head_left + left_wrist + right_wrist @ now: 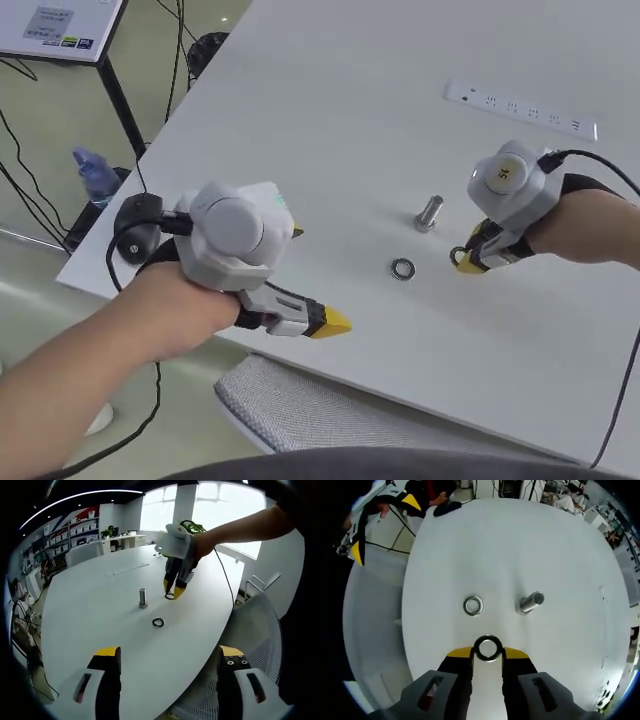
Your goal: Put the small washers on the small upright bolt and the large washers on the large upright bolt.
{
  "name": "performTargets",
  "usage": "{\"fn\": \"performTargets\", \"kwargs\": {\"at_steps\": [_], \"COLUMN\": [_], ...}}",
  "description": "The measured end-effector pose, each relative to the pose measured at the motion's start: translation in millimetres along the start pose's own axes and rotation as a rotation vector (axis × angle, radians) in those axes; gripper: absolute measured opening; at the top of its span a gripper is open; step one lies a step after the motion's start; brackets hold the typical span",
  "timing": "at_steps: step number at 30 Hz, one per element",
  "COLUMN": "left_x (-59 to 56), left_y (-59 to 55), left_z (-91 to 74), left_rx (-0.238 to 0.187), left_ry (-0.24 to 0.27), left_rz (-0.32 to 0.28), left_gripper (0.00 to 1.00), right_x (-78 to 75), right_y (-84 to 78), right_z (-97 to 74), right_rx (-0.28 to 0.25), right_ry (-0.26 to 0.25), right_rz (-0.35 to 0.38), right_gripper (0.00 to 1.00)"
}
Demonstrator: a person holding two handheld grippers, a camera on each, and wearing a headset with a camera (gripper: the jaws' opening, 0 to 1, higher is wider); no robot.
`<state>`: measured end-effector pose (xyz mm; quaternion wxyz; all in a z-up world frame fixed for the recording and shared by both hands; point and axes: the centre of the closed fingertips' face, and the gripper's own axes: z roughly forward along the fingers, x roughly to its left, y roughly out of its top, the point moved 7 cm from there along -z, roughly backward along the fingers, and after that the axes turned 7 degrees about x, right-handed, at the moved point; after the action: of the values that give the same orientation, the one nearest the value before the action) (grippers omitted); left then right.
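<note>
One silver bolt (pixel 429 213) stands upright on the white table (pixel 330 120), and a steel washer (pixel 403 268) lies flat just in front of it. My right gripper (pixel 468 260) hovers right of the bolt, shut on a dark ring washer (pixel 458 257). In the right gripper view that held washer (pixel 487 648) sits between the yellow tips of the right gripper (pixel 487 653), with the loose washer (pixel 473 605) and the bolt (pixel 530 602) beyond. My left gripper (pixel 325 322) hangs over the table's near edge, and in its own view the left gripper (pixel 169 652) is open with nothing between its fingers.
A white power strip (pixel 520 110) lies at the far right of the table. A grey mesh chair (pixel 300 410) stands under the near edge. On the floor to the left are a blue bottle (pixel 97 175) and cables.
</note>
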<state>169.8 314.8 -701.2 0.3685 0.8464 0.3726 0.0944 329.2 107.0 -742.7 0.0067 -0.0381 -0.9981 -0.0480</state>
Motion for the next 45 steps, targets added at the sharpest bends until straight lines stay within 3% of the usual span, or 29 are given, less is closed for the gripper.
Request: {"fn": "performTargets", "kwargs": {"at_steps": [9, 12, 21, 37, 45], "left_x": [-0.7, -0.7, 6.5, 13.2, 14.8], "left_y": [-2.1, -4.0, -1.9, -2.6, -5.2], "left_z": [4.1, 6.1, 6.6, 5.8, 5.0], "left_rx": [-0.012, 0.005, 0.0, -0.002, 0.003], "left_ry": [0.01, 0.01, 0.013, 0.005, 0.006], "left_rz": [-0.006, 0.01, 0.004, -0.011, -0.017], "left_gripper": [0.78, 0.78, 0.78, 0.77, 0.76], "right_x": [-5.6, -11.3, -30.5, -54.8, -57.8], "right_y": [2.3, 5.2, 18.4, 49.6, 57.4], "right_z": [-16.5, -21.6, -27.3, -24.9, -15.3], "right_rx": [-0.007, -0.006, -0.01, -0.046, -0.021], "right_ry": [-0.015, -0.026, -0.04, -0.071, -0.067], "right_rz": [0.0, -0.007, -0.01, -0.014, -0.021], "right_gripper": [0.21, 0.21, 0.21, 0.21, 0.21]}}
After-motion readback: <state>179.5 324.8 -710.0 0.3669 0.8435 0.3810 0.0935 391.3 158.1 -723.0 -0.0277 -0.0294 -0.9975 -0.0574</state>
